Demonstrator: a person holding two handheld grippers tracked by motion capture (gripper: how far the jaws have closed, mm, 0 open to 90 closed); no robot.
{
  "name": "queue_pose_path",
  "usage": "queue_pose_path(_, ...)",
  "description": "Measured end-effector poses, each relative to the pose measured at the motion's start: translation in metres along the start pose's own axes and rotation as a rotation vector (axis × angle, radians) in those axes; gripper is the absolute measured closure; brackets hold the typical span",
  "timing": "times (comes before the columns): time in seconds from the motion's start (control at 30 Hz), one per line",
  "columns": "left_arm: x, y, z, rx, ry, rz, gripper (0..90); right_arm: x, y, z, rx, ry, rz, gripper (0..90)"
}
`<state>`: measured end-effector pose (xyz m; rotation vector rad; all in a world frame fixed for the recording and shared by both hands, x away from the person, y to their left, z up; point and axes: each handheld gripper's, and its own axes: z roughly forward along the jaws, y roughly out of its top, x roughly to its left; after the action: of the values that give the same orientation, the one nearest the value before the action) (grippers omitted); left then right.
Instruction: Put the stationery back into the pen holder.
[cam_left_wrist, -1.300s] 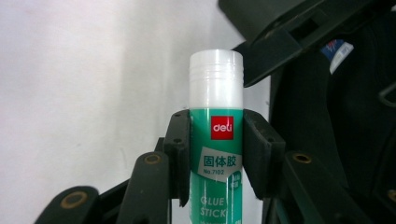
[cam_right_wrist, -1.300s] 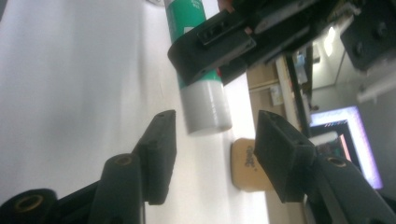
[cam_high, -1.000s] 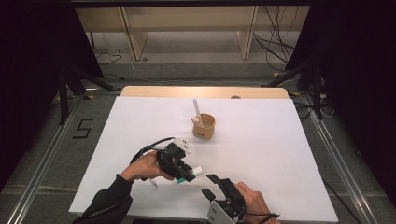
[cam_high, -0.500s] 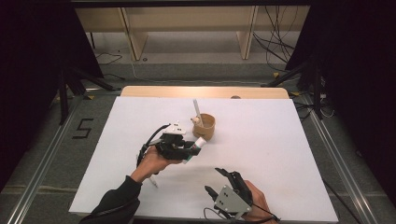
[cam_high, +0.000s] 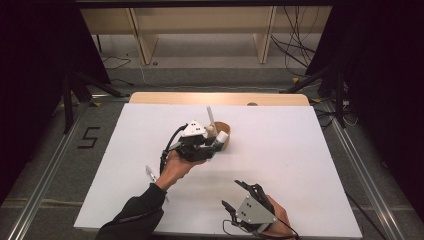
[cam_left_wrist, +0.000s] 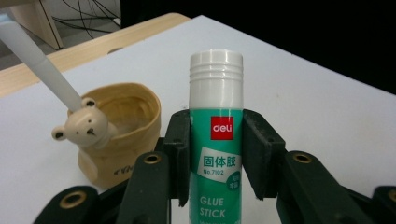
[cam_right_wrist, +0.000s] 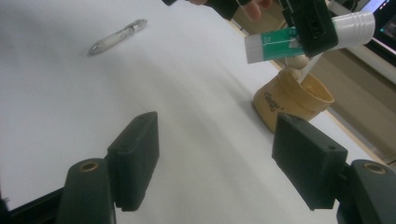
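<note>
My left gripper (cam_high: 212, 146) is shut on a green-and-white glue stick (cam_high: 220, 138) and holds it just beside and above a tan bear-faced cup (cam_high: 228, 135). In the left gripper view the glue stick (cam_left_wrist: 215, 140) stands upright between the pads, with the cup (cam_left_wrist: 116, 135) close behind at left. A white stick (cam_left_wrist: 42, 70) leans in the cup. My right gripper (cam_high: 233, 194) rests near the table's front edge. It is open, its jaws have just been opening, and nothing lies between them (cam_right_wrist: 215, 154).
A clear pen (cam_high: 150, 173) lies on the white table top (cam_high: 300, 150) left of the person's left forearm, and the pen (cam_right_wrist: 119, 36) is also in the right gripper view. A wooden strip (cam_high: 160, 97) borders the far edge.
The left gripper has carried the glue stick up and away from the person, right up to the cup. The right gripper has stayed near the front edge with its jaws spread wider.
</note>
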<state>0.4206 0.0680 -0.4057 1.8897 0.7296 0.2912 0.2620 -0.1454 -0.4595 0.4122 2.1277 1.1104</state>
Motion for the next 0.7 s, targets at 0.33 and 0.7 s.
queue_pose_path(0.33,0.013,0.005,0.014,-0.083,0.048,-0.044,64.9,-0.011,-0.006,-0.005,-0.014,0.036,0.173,29.8)
queue_pose_path(0.7,0.025,0.015,0.030,-0.137,0.080,-0.088,65.0,-0.010,-0.008,-0.005,-0.008,0.045,0.178,29.9)
